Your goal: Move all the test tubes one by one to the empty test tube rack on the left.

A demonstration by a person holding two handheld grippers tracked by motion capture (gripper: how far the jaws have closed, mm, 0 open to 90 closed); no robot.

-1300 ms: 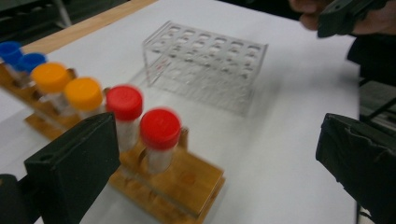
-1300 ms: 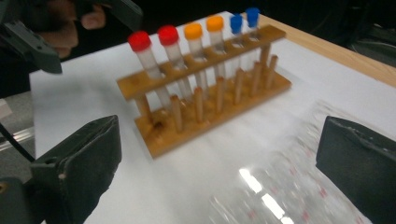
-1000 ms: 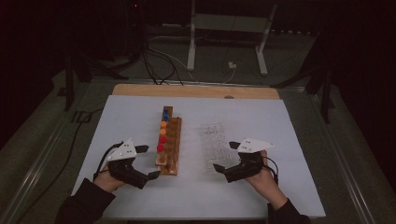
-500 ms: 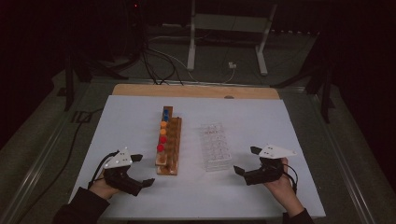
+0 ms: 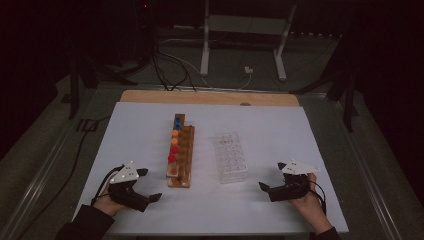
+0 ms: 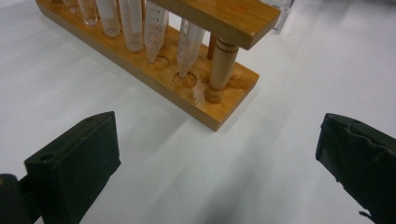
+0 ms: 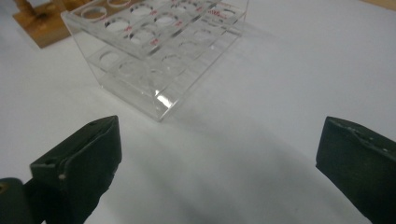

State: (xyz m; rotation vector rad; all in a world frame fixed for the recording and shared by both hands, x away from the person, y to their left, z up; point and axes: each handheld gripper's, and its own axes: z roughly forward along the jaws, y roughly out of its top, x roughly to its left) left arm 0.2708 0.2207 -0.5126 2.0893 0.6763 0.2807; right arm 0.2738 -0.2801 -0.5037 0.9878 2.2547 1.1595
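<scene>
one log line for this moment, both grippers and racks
left gripper: open, empty | right gripper: open, empty | wooden tube rack: capped tubes in | clear plastic rack: empty

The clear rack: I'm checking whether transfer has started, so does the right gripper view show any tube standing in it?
No, the clear rack shows only vacant round holes in front of the open right claw.
</scene>
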